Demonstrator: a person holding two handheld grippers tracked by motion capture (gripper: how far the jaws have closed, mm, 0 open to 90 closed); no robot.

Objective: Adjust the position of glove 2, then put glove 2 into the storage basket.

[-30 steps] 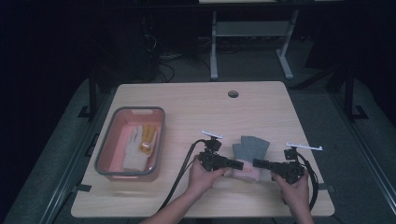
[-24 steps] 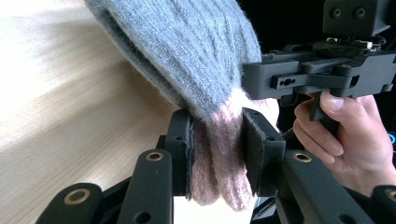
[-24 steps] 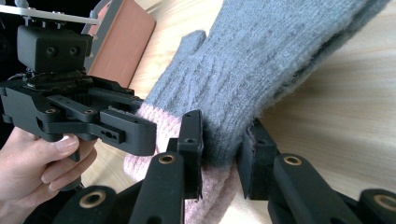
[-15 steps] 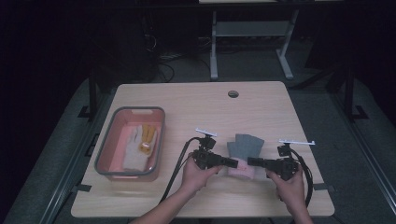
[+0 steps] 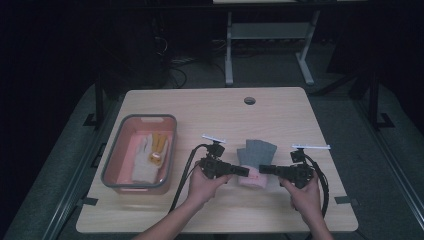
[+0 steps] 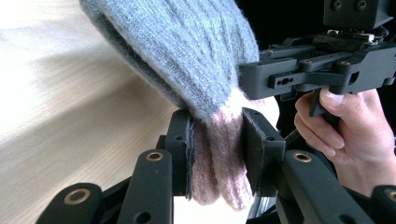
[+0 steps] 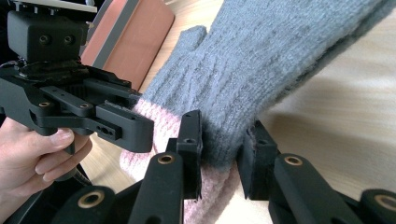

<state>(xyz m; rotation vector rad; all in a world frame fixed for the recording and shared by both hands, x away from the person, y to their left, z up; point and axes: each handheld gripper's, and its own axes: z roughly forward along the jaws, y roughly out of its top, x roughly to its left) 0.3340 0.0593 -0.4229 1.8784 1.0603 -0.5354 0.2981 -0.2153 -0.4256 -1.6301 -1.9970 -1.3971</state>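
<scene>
Both grippers, left (image 5: 243,171) and right (image 5: 263,169), clamped on mitten (image 5: 256,154) cuff; bin (image 5: 112,162) well left.

The right tool (image 7: 219,154) has its jaws pinched on a grey mitten (image 7: 261,65) at its pink cuff (image 7: 154,121); the left tool (image 7: 84,107), held by a hand (image 7: 32,154), meets that cuff; a pink bin (image 7: 135,32) lies on the tabletop (image 7: 345,121).

The wooden table (image 5: 210,105) carried a grey-rimmed pink bin (image 5: 121,145) at its left side; a grey-and-pink glove (image 5: 256,152) lay right of the bin.
</scene>
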